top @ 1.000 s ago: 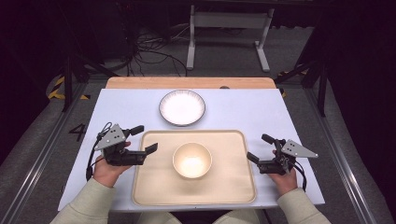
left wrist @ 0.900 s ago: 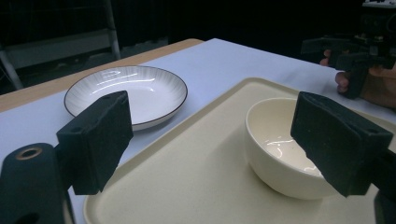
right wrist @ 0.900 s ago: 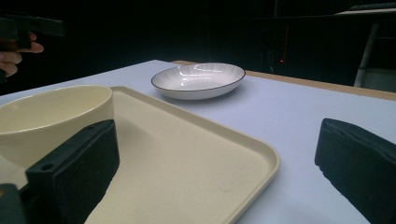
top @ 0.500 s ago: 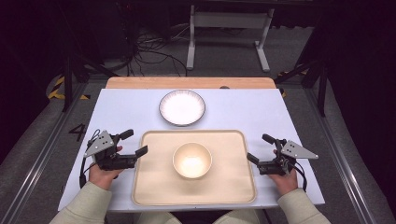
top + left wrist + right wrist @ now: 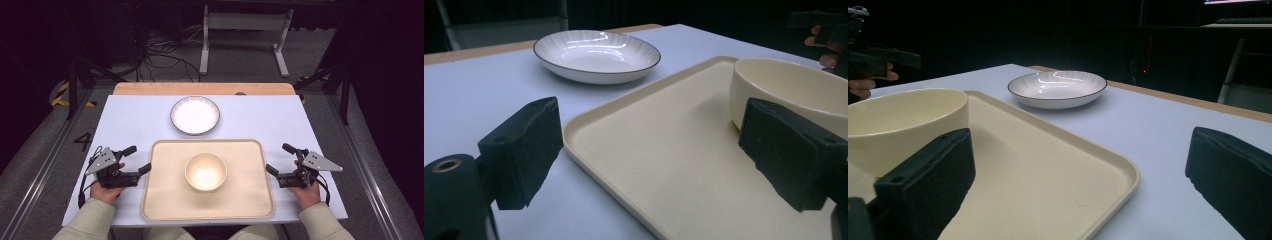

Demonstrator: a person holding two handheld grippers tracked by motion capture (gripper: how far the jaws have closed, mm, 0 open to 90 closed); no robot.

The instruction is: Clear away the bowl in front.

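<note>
A cream tray (image 5: 165, 200) lies at the near middle of the table with a cream bowl (image 5: 205, 171) standing on it. A white ribbed plate (image 5: 195, 115) sits beyond the tray. My left gripper (image 5: 138, 159) is low at the tray's left edge, open. In the left gripper view its jaws (image 5: 656, 150) straddle the tray's rim (image 5: 589, 150) without pressing on it, and the bowl (image 5: 794, 85) is just past the right pad. My right gripper (image 5: 278, 158) is open at the tray's right edge. In the right gripper view the tray corner (image 5: 1118, 175) lies between its pads (image 5: 1080, 182).
The table is white with a wooden strip (image 5: 200, 88) along its far edge. Beyond it are a dark floor, cables and a metal stand (image 5: 245, 30). Bare tabletop lies on both sides of the plate. A person's hands and sleeves hold the grippers at the near edge.
The left gripper has sunk and drawn back toward the near left, ending beside the tray's left edge. The right gripper, bowl and plate have stayed put.
</note>
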